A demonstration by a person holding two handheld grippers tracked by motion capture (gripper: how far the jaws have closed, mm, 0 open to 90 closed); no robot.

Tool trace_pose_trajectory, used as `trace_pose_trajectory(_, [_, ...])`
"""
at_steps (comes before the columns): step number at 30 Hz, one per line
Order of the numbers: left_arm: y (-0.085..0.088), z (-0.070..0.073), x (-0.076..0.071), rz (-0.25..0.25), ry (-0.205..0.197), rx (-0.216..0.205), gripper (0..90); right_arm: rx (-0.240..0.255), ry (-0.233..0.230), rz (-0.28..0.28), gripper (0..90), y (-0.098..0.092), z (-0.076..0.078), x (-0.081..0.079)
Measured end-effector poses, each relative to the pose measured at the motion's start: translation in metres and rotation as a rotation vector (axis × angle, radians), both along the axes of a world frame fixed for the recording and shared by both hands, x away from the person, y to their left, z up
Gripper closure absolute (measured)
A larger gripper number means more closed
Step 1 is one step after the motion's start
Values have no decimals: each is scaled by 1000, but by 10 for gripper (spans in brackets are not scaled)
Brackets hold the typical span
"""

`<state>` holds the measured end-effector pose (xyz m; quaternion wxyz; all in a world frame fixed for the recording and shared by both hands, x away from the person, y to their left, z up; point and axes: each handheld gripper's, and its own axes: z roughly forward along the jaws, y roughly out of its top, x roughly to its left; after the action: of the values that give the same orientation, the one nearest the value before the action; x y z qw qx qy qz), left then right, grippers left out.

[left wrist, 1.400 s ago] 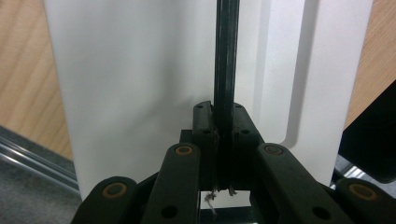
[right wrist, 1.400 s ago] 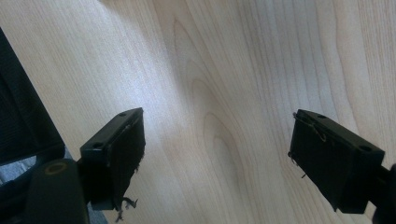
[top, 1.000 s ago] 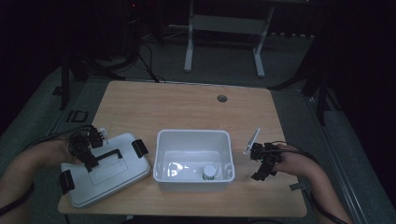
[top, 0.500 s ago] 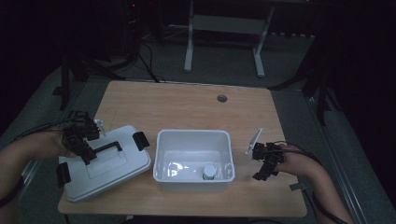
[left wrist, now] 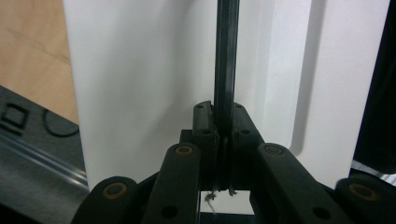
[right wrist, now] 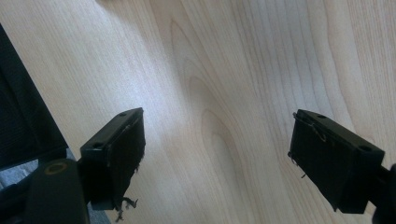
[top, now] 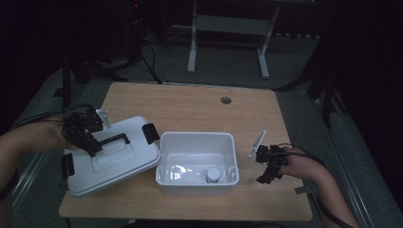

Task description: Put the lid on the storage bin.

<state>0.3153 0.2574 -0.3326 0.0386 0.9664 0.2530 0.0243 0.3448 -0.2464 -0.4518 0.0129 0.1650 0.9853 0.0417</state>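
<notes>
My left gripper is clamped on the lid's black handle, the lid tilted up beside the white box; right gripper hangs released over the table.

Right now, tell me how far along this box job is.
Done: the left hand-held gripper is shut on the lid's black handle. In hand: the white lid hangs tilted beside the open white box. Left: whatever comes next for the lid; the right hand-held gripper waits open above the table.
</notes>
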Motion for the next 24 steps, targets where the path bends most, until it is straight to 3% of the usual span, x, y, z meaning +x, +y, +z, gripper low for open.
trace_pose_trajectory(6, [-27,12,3,-62,-30,8,838,-2,2,-6,177,-2,0,-1])
trace_pose_trajectory(16, [-68,23,9,-164,-38,0,837,-4,4,-7,177,-5,-1,-3])
trace_pose_trajectory(24, [-112,30,16,-258,-40,-9,838,-7,1,-7,177,-7,0,-4])
